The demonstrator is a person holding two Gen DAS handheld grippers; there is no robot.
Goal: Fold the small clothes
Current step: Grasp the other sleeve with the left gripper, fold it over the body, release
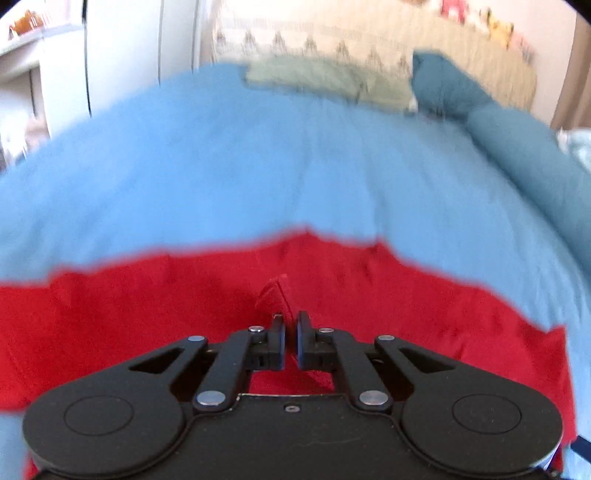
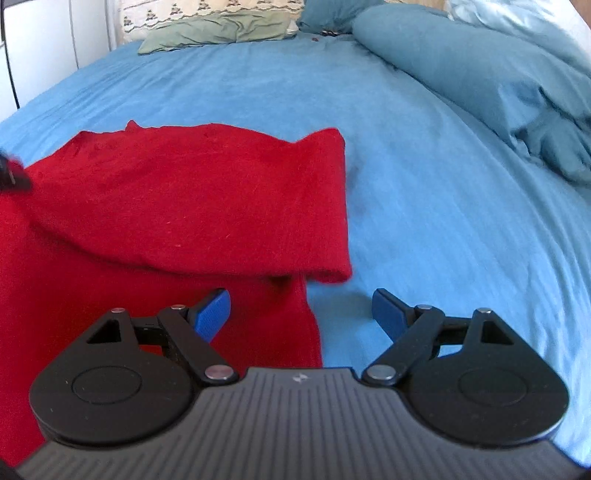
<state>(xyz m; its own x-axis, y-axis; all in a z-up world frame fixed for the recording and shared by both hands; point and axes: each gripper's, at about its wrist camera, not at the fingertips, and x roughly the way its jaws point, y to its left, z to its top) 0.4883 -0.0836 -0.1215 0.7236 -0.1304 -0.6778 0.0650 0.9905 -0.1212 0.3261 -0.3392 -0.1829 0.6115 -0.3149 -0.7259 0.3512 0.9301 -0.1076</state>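
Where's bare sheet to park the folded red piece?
Bare light-blue bedsheet lies right of the red knit garment, bordered by the bunched teal duvet further right. Another bare stretch runs beyond the garment, up to the green pillow. Left side is crowded: garment fills it, pinched by the left hand-held gripper. Right hand-held gripper is open.

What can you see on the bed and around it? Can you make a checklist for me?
Surface: blue bedsheet, lightly creased.
Job's things: red garment lying on the sheet, one part folded over itself.
Clutter: green pillow and bunched teal duvet at the far side.
Grippers: left gripper closed, pinching the red cloth; right gripper open, holding nothing, over the garment's edge.
Cables: a dark cord against the wall.
Surroundings: white cupboard, patterned headboard cover.
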